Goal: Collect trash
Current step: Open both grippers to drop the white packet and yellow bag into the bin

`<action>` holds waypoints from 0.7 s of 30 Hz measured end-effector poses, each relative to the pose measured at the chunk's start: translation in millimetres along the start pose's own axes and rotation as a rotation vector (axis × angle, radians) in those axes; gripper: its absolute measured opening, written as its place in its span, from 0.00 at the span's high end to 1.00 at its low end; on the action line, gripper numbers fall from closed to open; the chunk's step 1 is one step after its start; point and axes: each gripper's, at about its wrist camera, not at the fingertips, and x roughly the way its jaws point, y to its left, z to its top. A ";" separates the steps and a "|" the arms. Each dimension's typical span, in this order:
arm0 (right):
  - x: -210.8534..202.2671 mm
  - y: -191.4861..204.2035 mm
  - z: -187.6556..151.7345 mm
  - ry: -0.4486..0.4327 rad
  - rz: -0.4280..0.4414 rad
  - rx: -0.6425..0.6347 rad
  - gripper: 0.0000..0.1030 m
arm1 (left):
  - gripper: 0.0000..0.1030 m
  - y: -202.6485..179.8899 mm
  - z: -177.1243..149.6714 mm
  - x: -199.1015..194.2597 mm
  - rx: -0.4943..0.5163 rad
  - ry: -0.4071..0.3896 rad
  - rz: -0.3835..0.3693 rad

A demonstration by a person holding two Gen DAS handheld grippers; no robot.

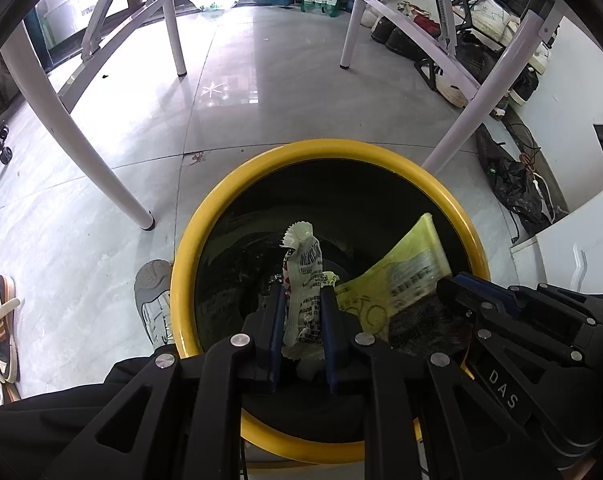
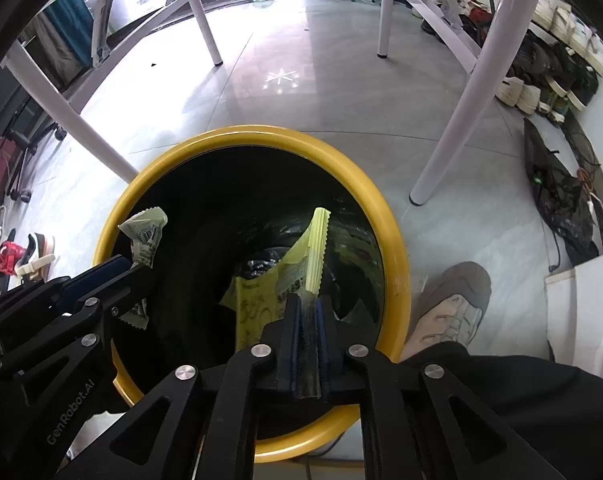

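A: Left gripper (image 1: 303,300) first. We have it clamped narrow on a white printed wrapper (image 1: 303,280), pads on both sides, held over the mouth of the yellow-rimmed bin (image 1: 221,200).

B: Right gripper (image 2: 307,304)? Jaws nearly together, a yellow-green snack packet (image 2: 297,268) between them. We cannot tell whether the pads press on it or have let go.

A: Agreed. Both grippers point steeply down into the bin's black liner. Both pieces hang inside the rim, above the bottom.

B: Step in hand, we judge: the drop. Trash is carried over, not yet released.

A: Next move needs both jaws opened wide enough for the film to slide free. Thin plastic may cling to a pad, so a small shake could help.

B: Orientation. The white wrapper's long axis runs along the left fingers, crimped end pointing away from the gripper, down into the bin.

A: The yellow packet likewise, serrated edge furthest from the right fingers, body sagging leftward.

B: Outward: grey tiled floor (image 1: 261,100), white table legs (image 1: 101,168), a person's shoe (image 2: 449,304) just beside the bin.
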 end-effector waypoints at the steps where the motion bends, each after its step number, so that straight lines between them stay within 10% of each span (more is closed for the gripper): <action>1: -0.4 -0.9 0.0 -0.002 -0.001 0.000 0.86 | 0.87 -0.3 0.0 0.3 0.000 0.001 0.006; 4: -2.3 -2.8 0.1 -0.009 -0.002 0.011 0.73 | 0.80 -0.7 0.3 0.0 -0.002 -0.002 0.018; 8: -4.9 -7.4 1.0 -0.022 -0.021 0.031 0.63 | 0.46 2.1 -0.1 -4.1 -0.020 -0.028 0.024; 21: -22.0 -23.8 5.7 -0.092 -0.051 0.129 0.24 | 0.31 12.5 1.6 -10.7 -0.077 -0.066 0.094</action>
